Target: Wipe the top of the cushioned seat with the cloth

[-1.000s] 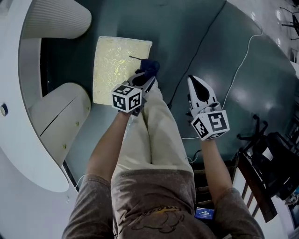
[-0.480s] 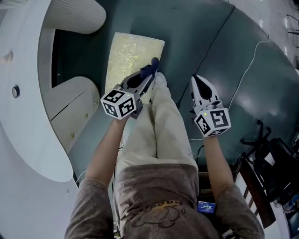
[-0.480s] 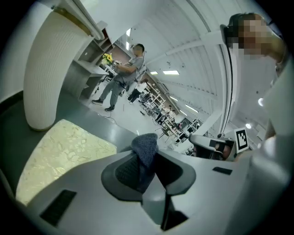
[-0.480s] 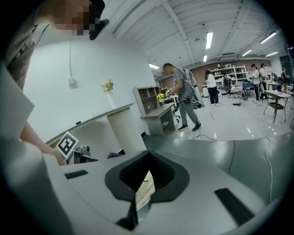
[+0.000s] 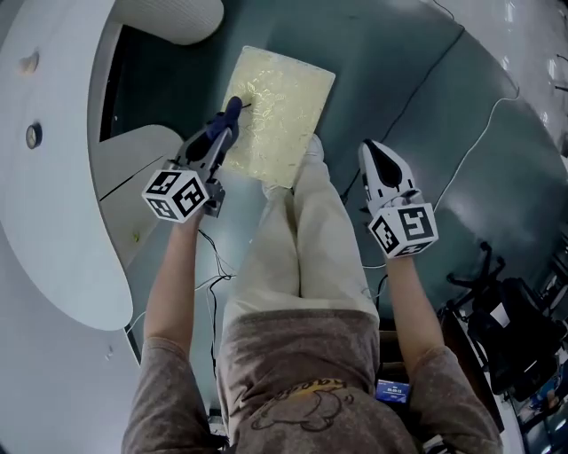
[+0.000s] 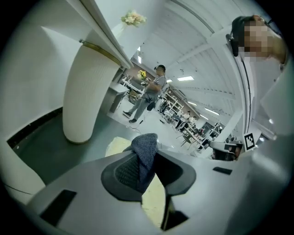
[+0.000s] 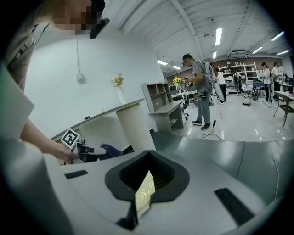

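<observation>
Pale-yellow seat (image 5: 286, 97) lies flat and tilted in the upper middle of the head view, on the grey-green floor (image 5: 399, 53). Its top is bare but for the blue cloth (image 5: 234, 103), which reaches its left edge near the far corner. At the near edge the person's shoe (image 5: 312, 147) and trouser leg (image 5: 306, 230) lap over the seat's corner and hide a little of it.

Left of the seat runs a dark gap, then a curved white counter (image 5: 53, 222) with a rounded white pillar (image 5: 173, 13) at its far end; the left gripper view shows that pillar standing close beside the seat. A thin cable (image 5: 470, 146) trails over the floor to the right, and a dark chair (image 5: 515, 328) stands at the lower right, well apart from the seat. A bystander (image 6: 149, 92) is far off in the room.

The left gripper (image 5: 225, 122) points at the seat's left edge with its jaws clamped on the cloth, a fold of which sticks out past the tips. I cannot tell whether the cloth presses on the seat or hangs just over it.

The right gripper (image 5: 371, 151) is held over bare floor to the right of the leg, apart from the seat. Its jaws meet at the tips and hold nothing; only a sliver of yellow shows through the slit behind them
</observation>
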